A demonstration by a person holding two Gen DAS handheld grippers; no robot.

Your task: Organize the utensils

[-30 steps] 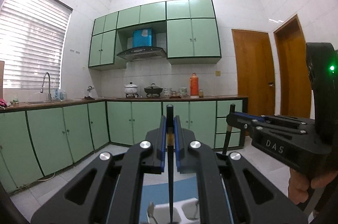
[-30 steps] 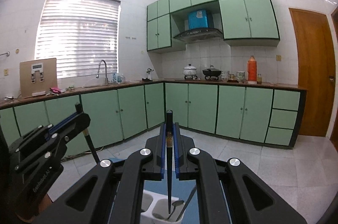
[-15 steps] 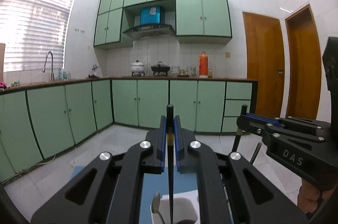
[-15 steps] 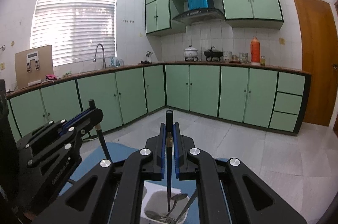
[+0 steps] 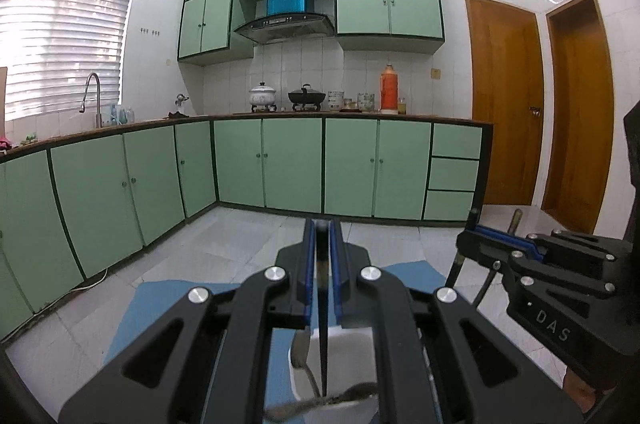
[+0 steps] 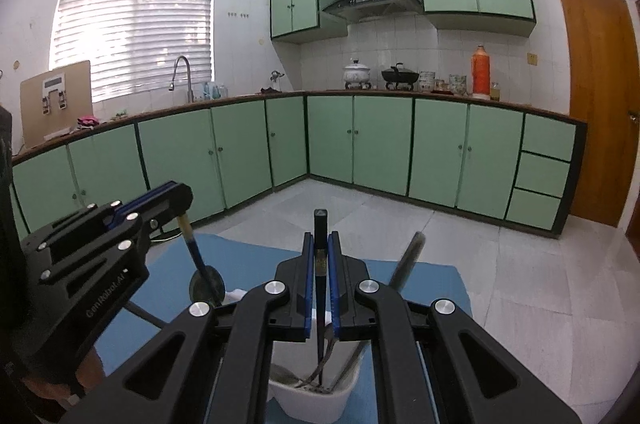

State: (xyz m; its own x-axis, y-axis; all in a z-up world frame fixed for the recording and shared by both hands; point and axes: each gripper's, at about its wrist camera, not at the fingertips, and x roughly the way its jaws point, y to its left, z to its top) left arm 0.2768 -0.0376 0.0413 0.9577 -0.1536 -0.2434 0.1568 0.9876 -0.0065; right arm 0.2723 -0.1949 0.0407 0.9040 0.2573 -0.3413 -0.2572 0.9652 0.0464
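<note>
My left gripper point(image 5: 321, 256) is shut on a black chopstick point(image 5: 322, 340) that hangs point-down into a white utensil holder point(image 5: 340, 338). My right gripper point(image 6: 320, 256) is shut on another black chopstick point(image 6: 320, 304), its tip down inside the white holder point(image 6: 312, 400) among several spoons. A spoon point(image 5: 300, 350) stands in the holder. Each gripper shows in the other's view, the right one point(image 5: 472, 240) to my right and the left one point(image 6: 182, 201) to my left. The holder stands on a blue mat point(image 6: 256, 260).
The blue mat point(image 5: 160, 308) lies on a pale tabletop. Beyond are green kitchen cabinets point(image 5: 292, 163), a sink tap point(image 5: 90, 95), pots on the counter point(image 5: 262, 95) and wooden doors point(image 5: 504, 103).
Both grippers have tilted and lowered toward the holder, so the mat and holder show more and the chopstick tips sit deeper in it.
</note>
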